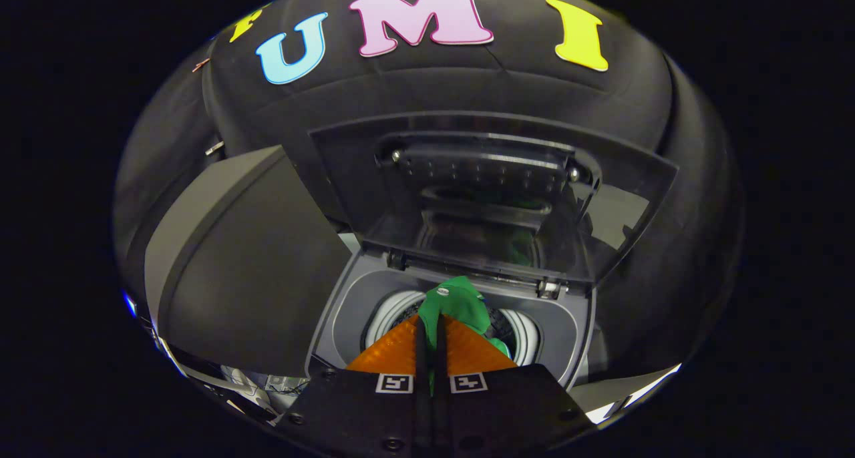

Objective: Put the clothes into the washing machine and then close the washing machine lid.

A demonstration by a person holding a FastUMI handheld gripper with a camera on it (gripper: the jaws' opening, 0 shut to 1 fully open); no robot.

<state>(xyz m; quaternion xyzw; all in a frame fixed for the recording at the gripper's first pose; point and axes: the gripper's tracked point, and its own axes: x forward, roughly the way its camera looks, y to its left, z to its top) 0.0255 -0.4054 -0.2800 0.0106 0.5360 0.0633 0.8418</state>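
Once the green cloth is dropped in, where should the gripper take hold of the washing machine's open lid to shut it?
Probably the lid's free top edge, approached from the front and above. The dark see-through lid stands upright beyond the drum, hinged at its lower edge. The gripper is shut on the green cloth over the drum.

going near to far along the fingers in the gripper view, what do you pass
gripper, fingers shut on the green garment → round drum opening of the washing machine, under the garment → hinge edge at the back of the opening → raised lid, standing open → black cloth wall
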